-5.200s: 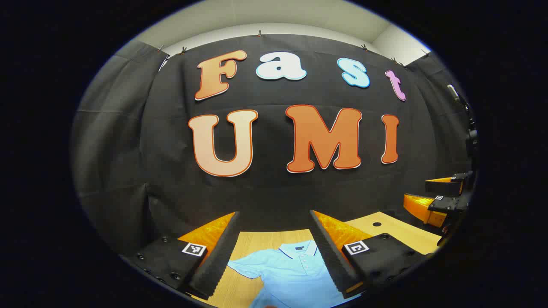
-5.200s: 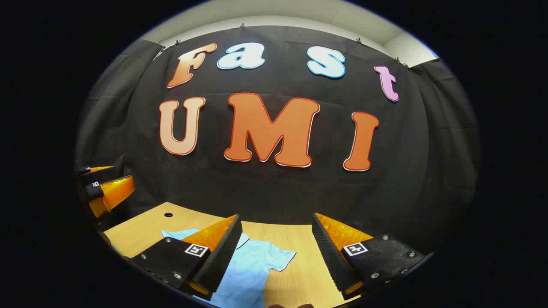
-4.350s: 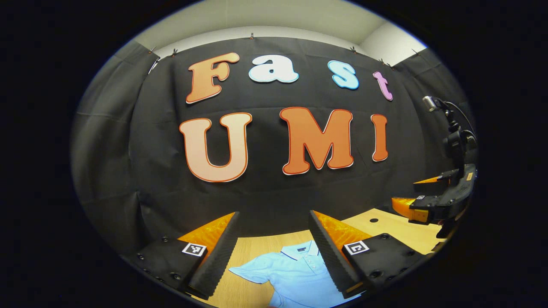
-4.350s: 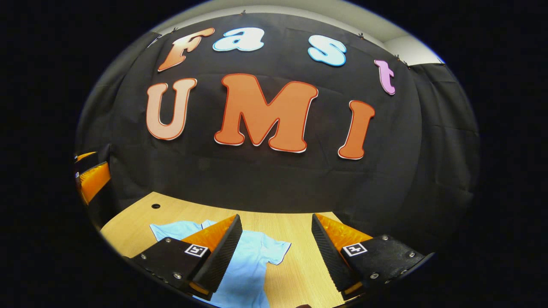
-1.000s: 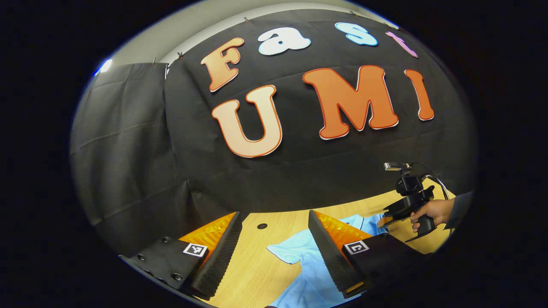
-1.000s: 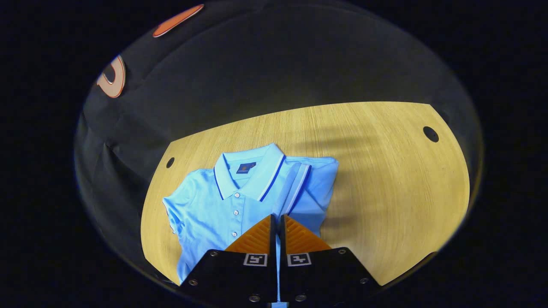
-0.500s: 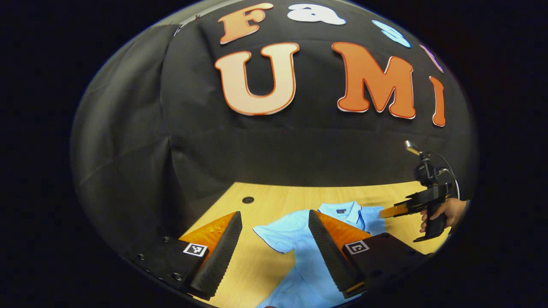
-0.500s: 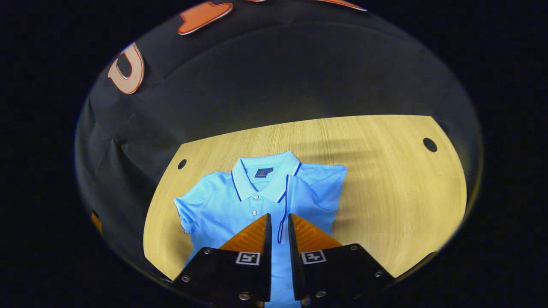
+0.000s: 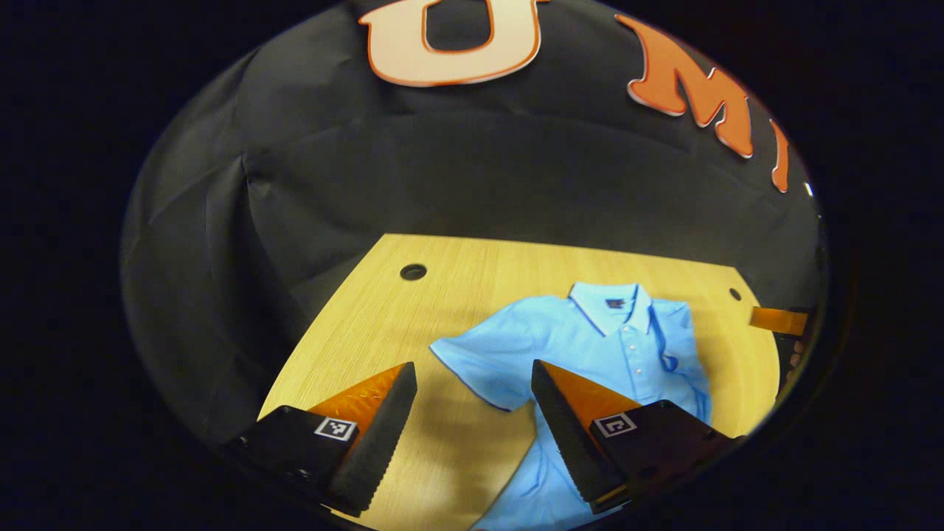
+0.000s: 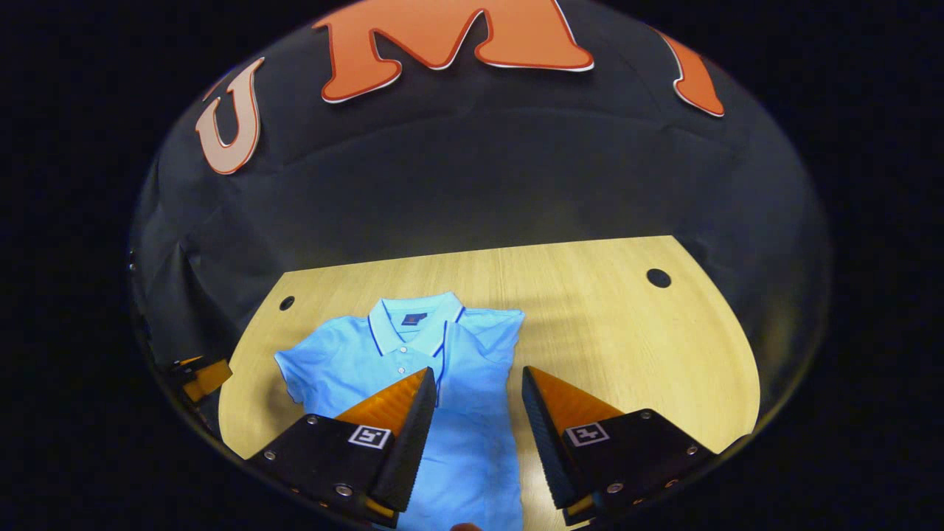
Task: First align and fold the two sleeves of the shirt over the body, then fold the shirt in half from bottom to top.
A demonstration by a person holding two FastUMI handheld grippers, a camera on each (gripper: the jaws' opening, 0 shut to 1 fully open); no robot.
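Now, in the left gripper view, one light blue polo shirt (image 9: 590,346) lies flat on the wooden bench (image 9: 457,295), collar toward the black cloth wall. Its one spread sleeve (image 9: 479,365) reaches out toward the left tool (image 9: 472,413), whose two fingers stand wide apart with bare bench between them and grip nothing; the right-hand finger overlaps the shirt's body in the picture. The opposite sleeve (image 9: 675,335) lies folded inward over the chest beside the button placket. Two round holes (image 9: 413,271) are cut in the bench, one at each far corner. At the right edge a bit of the other tool (image 9: 778,321) pokes in. In the right gripper view, the same single shirt (image 10: 413,361) sits on the bench (image 10: 627,339), with the folded sleeve (image 10: 479,346) over the body and the other sleeve (image 10: 295,369) spread out. The right tool (image 10: 476,413) hovers wide open above the shirt's lower half, holding nothing. Both holes (image 10: 658,278) show again, and part of the left tool (image 10: 199,376) appears at the left edge.
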